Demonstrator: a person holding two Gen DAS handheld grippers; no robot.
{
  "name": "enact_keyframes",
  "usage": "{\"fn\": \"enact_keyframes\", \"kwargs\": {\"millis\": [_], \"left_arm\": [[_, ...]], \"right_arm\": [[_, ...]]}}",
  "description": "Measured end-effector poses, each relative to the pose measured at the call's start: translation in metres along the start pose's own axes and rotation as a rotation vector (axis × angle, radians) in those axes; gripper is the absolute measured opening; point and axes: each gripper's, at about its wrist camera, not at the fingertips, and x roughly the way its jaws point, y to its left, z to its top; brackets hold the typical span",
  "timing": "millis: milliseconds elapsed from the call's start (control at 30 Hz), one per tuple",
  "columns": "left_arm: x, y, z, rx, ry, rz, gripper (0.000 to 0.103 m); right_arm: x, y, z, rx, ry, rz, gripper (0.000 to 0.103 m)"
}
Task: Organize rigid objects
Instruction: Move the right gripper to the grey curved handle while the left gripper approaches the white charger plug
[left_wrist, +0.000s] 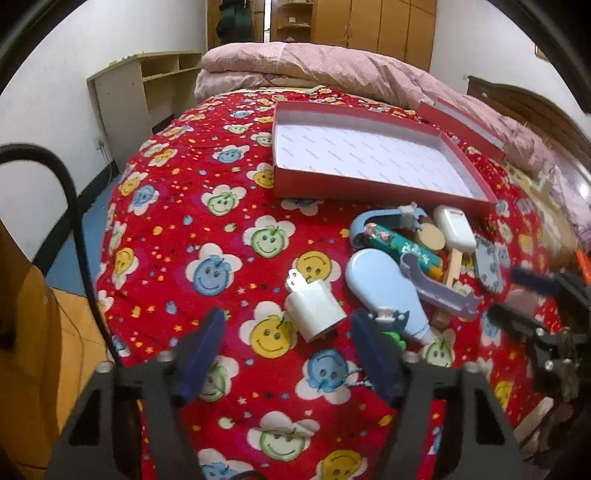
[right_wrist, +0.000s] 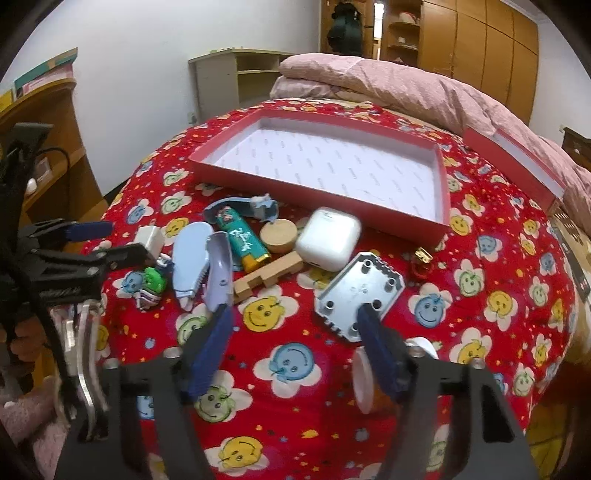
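A shallow red box (right_wrist: 321, 184) with a white lining lies open on the smiley-print bedspread. In front of it is a heap: a white earbud case (right_wrist: 328, 240), a wooden disc (right_wrist: 279, 236), a teal tube (right_wrist: 242, 240), a pale blue cutter (right_wrist: 192, 262), a lilac knife (right_wrist: 219, 273) and a grey plate (right_wrist: 360, 295). My left gripper (left_wrist: 288, 325) is open, and a white charger plug (left_wrist: 314, 310) lies just ahead between its fingertips, untouched. My right gripper (right_wrist: 295, 317) is open with bare bedspread between its fingers. Its right finger overlaps the plate's near corner.
The box lid (right_wrist: 513, 158) leans on a folded pink quilt (right_wrist: 388, 81) at the back right. A green toy keychain (right_wrist: 153, 282), a small red and gold piece (right_wrist: 421, 262) and a white disc (right_wrist: 362, 380) lie loose. Shelves and wardrobes line the walls.
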Motion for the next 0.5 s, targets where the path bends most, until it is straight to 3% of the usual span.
{"fn": "enact_keyframes", "kwargs": {"millis": [133,300,500], "left_arm": [[0.003,-0.003,0.001,0.002,0.008,-0.028,0.060],[0.006,-0.006,0.002,-0.004,0.010,-0.043,0.058],[0.016,-0.006,0.000,-0.013,0.036,-0.054,0.042]], "right_arm": [[0.003,0.003,0.002,-0.005,0.004,0.038,0.041],[0.006,0.016,0.002,-0.033,0.008,0.126,0.041],[0.013,0.026,0.003,-0.064,0.018,0.143,0.041]]}}
